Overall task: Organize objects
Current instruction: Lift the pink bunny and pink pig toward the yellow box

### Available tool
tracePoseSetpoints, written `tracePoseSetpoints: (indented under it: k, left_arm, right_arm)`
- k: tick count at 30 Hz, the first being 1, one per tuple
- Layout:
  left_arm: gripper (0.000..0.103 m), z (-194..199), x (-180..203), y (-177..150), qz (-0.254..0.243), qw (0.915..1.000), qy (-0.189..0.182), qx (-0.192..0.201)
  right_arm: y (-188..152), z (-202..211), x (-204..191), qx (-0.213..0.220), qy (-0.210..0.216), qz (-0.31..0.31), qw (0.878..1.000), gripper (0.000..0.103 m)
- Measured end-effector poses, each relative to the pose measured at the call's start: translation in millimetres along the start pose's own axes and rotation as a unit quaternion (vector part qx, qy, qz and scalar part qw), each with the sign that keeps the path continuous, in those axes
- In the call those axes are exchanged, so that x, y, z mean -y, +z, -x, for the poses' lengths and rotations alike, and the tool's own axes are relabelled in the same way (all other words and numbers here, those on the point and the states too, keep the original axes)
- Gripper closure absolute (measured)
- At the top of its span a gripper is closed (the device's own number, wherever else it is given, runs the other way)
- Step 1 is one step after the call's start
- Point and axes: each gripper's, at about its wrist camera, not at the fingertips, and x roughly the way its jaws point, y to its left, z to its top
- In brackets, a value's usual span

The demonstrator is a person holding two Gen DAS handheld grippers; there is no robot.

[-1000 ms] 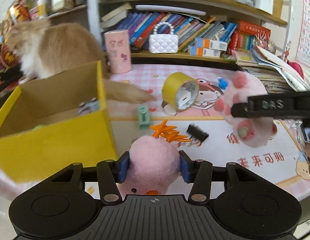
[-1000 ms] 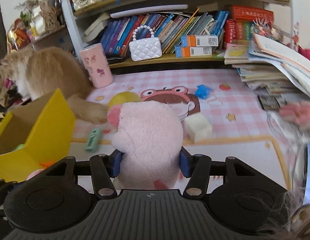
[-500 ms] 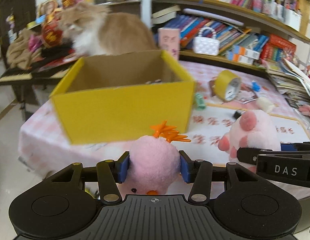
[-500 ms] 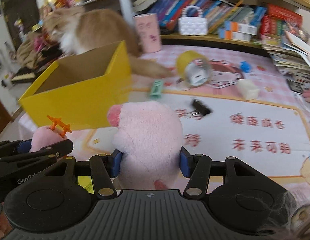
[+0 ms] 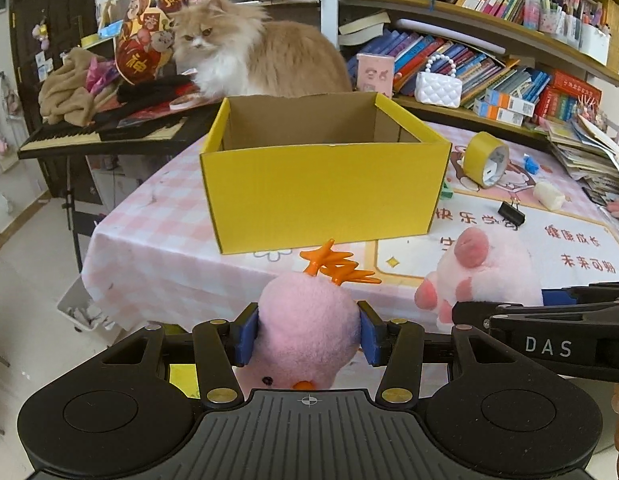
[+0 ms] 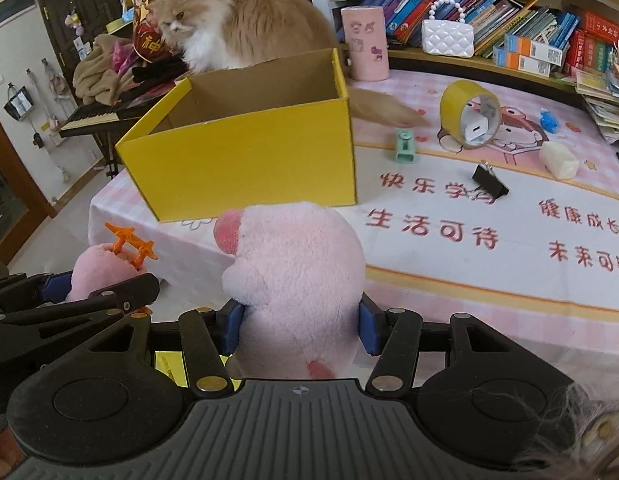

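My left gripper is shut on a pink chick plush with an orange comb, held off the table's near edge. My right gripper is shut on a pink pig plush. Each plush also shows in the other view: the pig at the right, the chick at the left. An open yellow cardboard box stands on the table ahead of both grippers, also in the right wrist view. Its inside is mostly hidden.
A long-haired cat sits behind the box. On the pink tablecloth lie a yellow tape roll, a green item, a black binder clip, a white block and a blue item. Bookshelves stand behind; a keyboard is at the left.
Both grippers have pulled back from the table with their plush toys still held. The yellow box, at the left before, now stands ahead in the middle.
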Motion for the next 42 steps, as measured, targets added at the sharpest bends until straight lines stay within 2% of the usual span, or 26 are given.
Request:
tracePoseSetpoints:
  k: [10,14,18,23,27,35,39,42]
  left_arm:
    - [0.055,10,-26,-1,-0.020,0.9995,-0.012,0.019]
    - [0.055,13,-32,9,-0.017,0.9988,-0.018,0.042]
    - [0.055,11,-36,32,-0.009,0.9972,-0.020,0.072]
    - [0.055,2,-41,71,0.002,0.9931,-0.014,0.116]
    - [0.055,-11,-43,96,0.012,0.9909,-0.004,0.134]
    - [0.055,-58,-29,131,0.016,0.9916,0.011,0.128]
    - [0.055,-89,-24,139,0.022,0.9940,0.021,0.105]
    - [0.055,-116,-27,142,0.043,0.9964,0.022,0.070]
  right_arm:
    - [-5,2,-31,0.012,-0.003,-0.003,1.000,0.051]
    - [1,6,-41,0.040,-0.011,0.009,0.999,0.051]
    - [24,11,-44,0.081,-0.020,0.024,0.996,0.051]
    - [69,8,-40,0.127,-0.021,0.027,0.991,0.051]
    - [103,-3,-36,0.154,-0.023,0.041,0.987,0.051]
    - [159,-51,-21,0.153,-0.018,0.071,0.985,0.051]
    - [182,-87,-16,0.119,-0.008,0.103,0.988,0.050]
    - [194,-113,-11,0.094,-0.006,0.119,0.988,0.050]
